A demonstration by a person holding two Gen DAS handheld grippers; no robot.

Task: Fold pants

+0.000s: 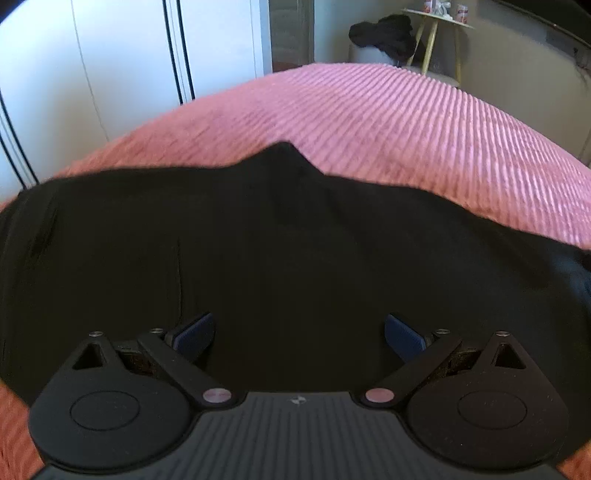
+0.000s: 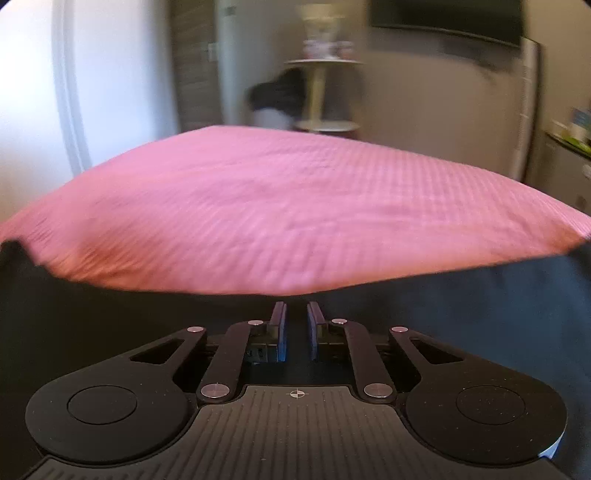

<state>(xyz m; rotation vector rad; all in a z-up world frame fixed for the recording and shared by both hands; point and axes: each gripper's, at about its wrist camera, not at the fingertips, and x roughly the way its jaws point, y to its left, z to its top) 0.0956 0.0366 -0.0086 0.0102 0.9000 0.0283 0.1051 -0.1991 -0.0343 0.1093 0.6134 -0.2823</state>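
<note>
Black pants (image 1: 280,236) lie spread on a pink ribbed bedspread (image 1: 388,122). In the left wrist view my left gripper (image 1: 299,332) is open, its blue-padded fingers wide apart just above the cloth. In the right wrist view the pants (image 2: 110,325) fill the bottom of the frame in front of the bedspread (image 2: 280,206). My right gripper (image 2: 296,325) is nearly closed, its pads a narrow gap apart at the pants' far edge. Dark cloth sits in the gap, and it appears pinched.
White wardrobe doors (image 1: 122,55) stand to the left of the bed. Beyond the far edge are a small round side table (image 1: 439,22) with jars on it and a dark heap of clothing (image 1: 384,35). A dark screen (image 2: 447,18) hangs on the wall.
</note>
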